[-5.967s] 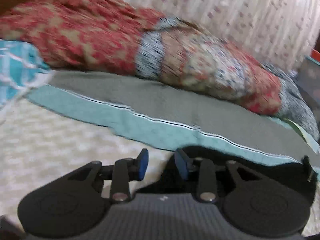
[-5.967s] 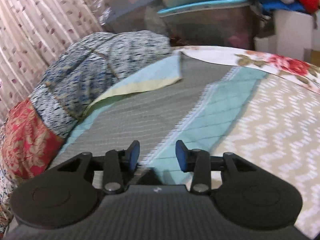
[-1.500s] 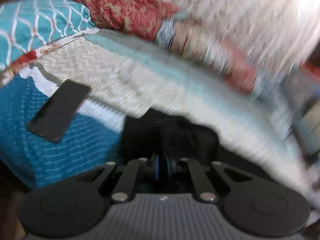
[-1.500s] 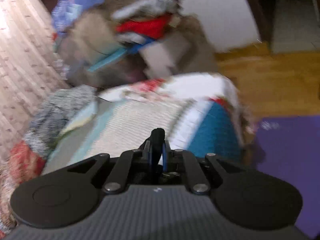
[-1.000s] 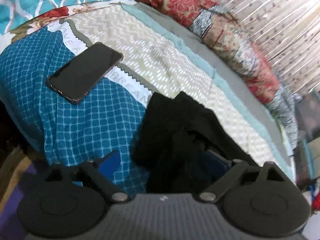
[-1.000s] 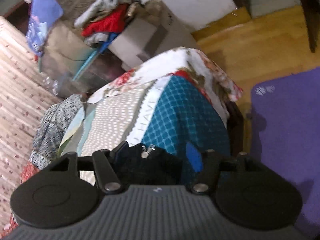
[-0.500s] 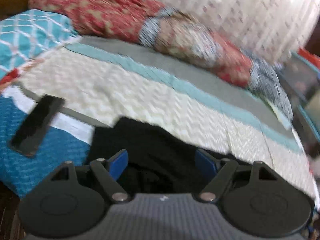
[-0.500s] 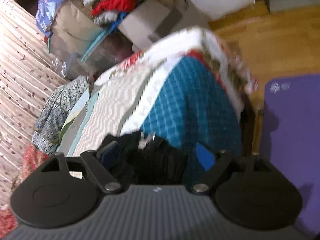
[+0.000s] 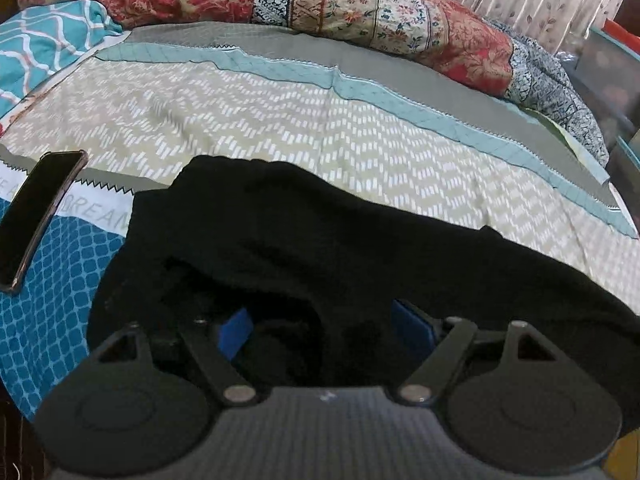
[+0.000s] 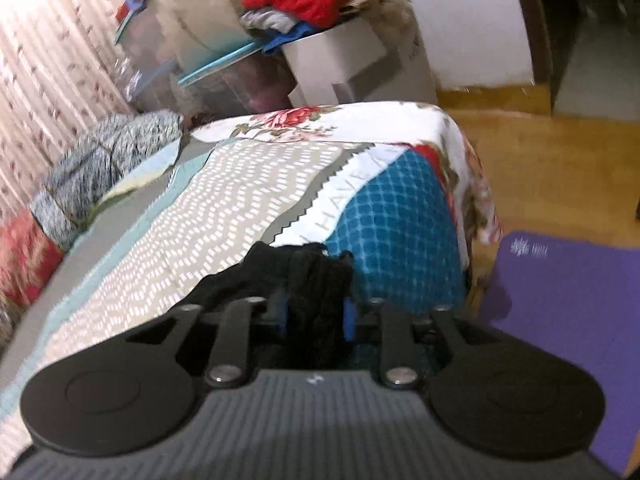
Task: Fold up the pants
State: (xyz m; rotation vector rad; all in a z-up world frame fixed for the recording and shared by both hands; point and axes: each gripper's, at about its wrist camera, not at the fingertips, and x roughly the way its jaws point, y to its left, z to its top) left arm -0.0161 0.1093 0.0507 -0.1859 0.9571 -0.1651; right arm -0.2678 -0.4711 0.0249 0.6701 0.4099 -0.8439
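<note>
The black pants [image 9: 320, 240] lie crumpled along the near edge of the bed, stretching from lower left to right in the left wrist view. My left gripper [image 9: 324, 330] is open, its blue pads wide apart just above the black cloth. In the right wrist view a bunched part of the pants [image 10: 280, 268] lies at the bed's near edge. My right gripper [image 10: 316, 316] has its blue pads closed against a thick bunch of the black cloth.
A black phone [image 9: 36, 216] lies on the bedspread [image 9: 280, 128] left of the pants. Patterned bedding [image 9: 360, 12] lines the far side by a curtain. Beyond the bed's end are a cardboard box [image 10: 360, 64] piled with clothes, wooden floor and a purple mat [image 10: 568, 320].
Both grippers let go of the pants about a second ago and opened wide. Since then the right gripper has closed on a bunch of the black cloth; the left stays open.
</note>
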